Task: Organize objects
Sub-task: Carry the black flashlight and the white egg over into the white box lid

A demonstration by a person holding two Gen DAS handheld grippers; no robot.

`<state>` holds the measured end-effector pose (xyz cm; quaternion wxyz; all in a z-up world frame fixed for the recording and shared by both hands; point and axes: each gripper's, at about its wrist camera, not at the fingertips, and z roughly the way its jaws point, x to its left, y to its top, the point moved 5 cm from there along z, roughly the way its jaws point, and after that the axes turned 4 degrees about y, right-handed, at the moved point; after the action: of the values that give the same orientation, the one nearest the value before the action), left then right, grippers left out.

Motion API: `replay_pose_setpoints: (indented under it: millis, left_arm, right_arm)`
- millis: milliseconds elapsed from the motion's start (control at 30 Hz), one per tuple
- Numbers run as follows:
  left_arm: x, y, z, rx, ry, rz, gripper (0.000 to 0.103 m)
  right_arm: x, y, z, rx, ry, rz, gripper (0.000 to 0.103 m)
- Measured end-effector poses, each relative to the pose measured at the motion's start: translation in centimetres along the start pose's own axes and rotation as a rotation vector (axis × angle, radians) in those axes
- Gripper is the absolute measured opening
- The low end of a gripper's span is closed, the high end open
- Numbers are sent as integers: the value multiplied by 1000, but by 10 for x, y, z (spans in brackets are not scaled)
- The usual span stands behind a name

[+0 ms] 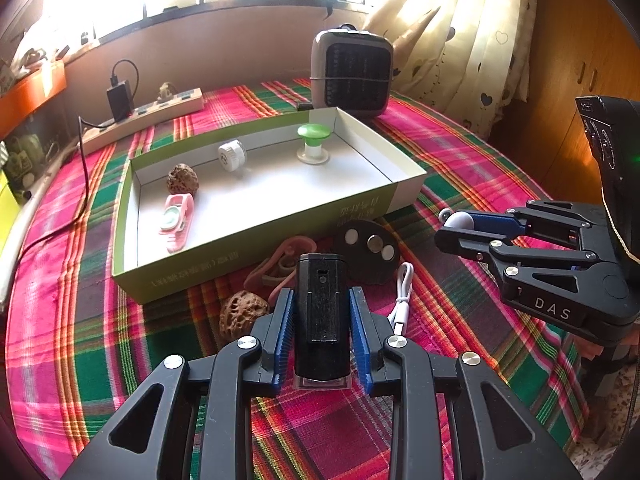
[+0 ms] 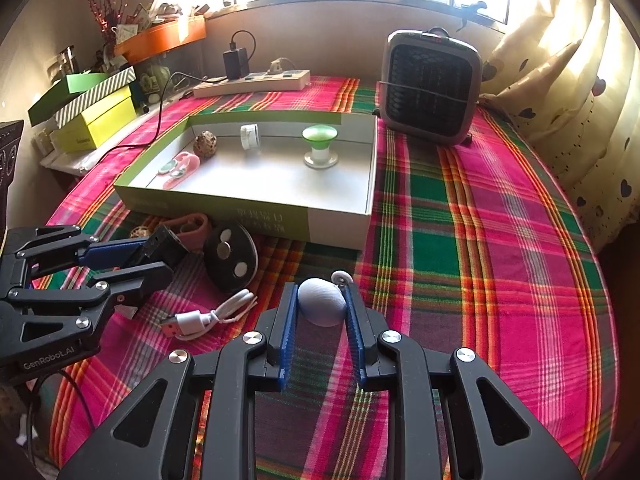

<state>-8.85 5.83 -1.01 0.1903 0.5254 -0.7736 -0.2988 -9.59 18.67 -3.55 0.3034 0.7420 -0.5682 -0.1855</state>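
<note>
We held two items for the box [image 1: 256, 236] — left gripper [image 1: 322, 312] clamped the black device [image 1: 320, 300], right gripper [image 2: 322, 308] the white egg [image 2: 322, 300].

Two close wrist fisheyes, angled down along their jaws, sharing the green box [image 1: 256, 236] [image 2: 224, 204].

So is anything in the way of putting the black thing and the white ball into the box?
Nothing visible blocks either. The left claw holds the black thing just before the box; only its low front wall lies between. The right claw holds the white ball, with bare cloth up to the box.
</note>
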Motion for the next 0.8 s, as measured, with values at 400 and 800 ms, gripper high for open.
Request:
replay_pose_setpoints:
  millis: [400, 800]
  left_arm:
    - [11, 14, -11, -35, 33, -19, 25]
    - [28, 40, -7, -59, 43, -53, 25]
  right_arm:
    - [7, 15, -9, -33, 20, -15, 24]
    - [14, 45, -4, -58, 55, -40, 24]
